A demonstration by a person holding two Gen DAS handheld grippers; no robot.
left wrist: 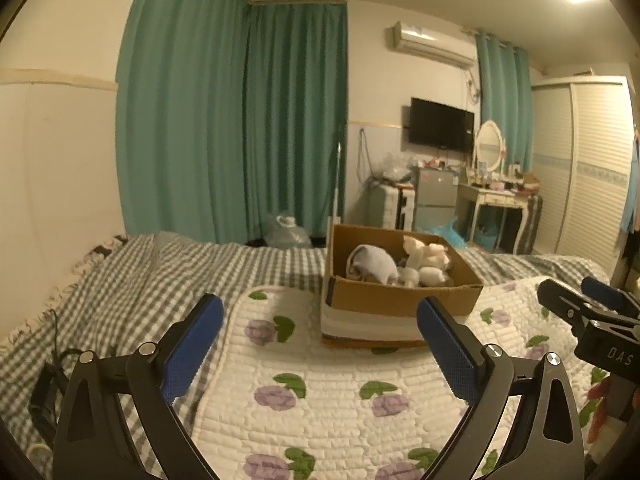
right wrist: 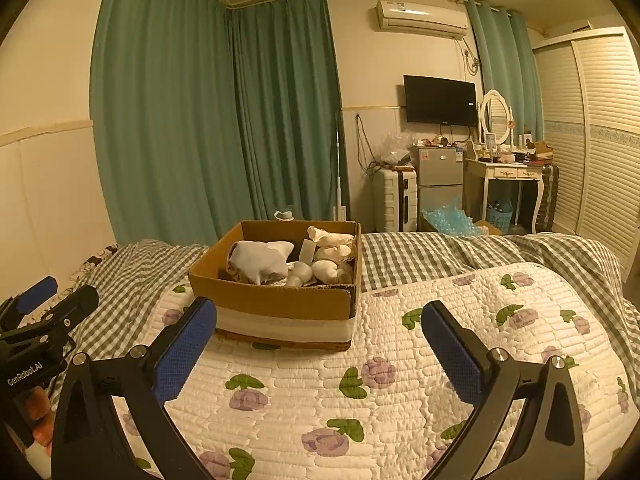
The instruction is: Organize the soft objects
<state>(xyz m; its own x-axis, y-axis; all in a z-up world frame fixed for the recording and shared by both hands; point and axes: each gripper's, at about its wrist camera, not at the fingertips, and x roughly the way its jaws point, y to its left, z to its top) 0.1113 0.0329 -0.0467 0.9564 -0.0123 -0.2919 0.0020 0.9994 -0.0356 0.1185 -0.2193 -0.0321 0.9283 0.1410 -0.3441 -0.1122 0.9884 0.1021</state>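
bed quilt (right wrist: 400, 392) | one box (right wrist: 280, 304) | two claws (left wrist: 320, 344) (right wrist: 320, 344) spread, empty

We see both wrist views low over quilt (left wrist: 320, 400), facing cardboard box (left wrist: 400, 300) near 12 o'clock; both share it.

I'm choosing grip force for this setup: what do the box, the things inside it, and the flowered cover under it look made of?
Box: brown corrugated cardboard, matte, raw edges; a white band wraps its lower part.
Grey bundle and cream items: soft fabric or plush, seemingly, with rounded, slumped shapes.
Flowered cover: quilted white textile, puffy stitched rows.
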